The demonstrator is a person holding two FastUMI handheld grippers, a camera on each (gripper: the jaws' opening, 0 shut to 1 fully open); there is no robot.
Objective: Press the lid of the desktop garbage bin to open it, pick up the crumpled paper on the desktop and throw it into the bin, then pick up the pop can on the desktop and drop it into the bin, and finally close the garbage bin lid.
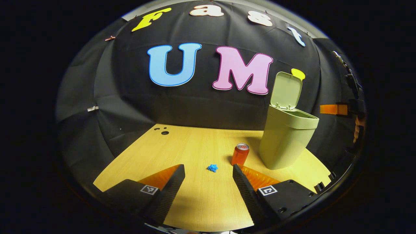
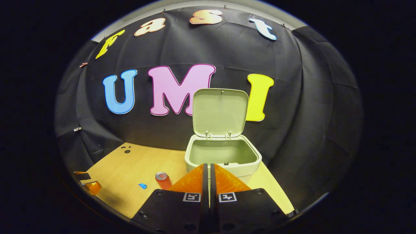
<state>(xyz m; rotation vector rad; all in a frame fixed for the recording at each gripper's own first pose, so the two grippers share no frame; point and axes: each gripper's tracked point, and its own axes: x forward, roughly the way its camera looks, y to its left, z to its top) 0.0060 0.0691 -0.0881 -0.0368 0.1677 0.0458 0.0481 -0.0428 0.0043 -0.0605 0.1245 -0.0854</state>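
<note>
Here, in the left gripper view, the left gripper hangs low over the wooden desktop, its fingers spread wide with nothing between them. The crumpled paper, a small blue wad, lies on the desktop just ahead of the gap between the fingers, at about 12 o'clock from their tips. The pop can stands upright just beside the paper, at about 2 o'clock from it, apart from it. The garbage bin, pale green, stands at about 3 o'clock from the can, near it but not touching. Its lid is swung up on the rear hinge and stands nearly upright. From this angle the inside of the bin is hidden.

In the right gripper view, the right gripper is held above the near rim of the garbage bin, fingers brought together with a thin slit between them, gripping nothing. The lid stands open at 12 o'clock, and the part of the bin's inside that shows holds nothing; the lower part is out of sight. The pop can sits at about 9 o'clock from the bin, and the crumpled paper lies farther out at 9 o'clock on the desktop. The other gripper shows at the far left edge, blurred.
</note>
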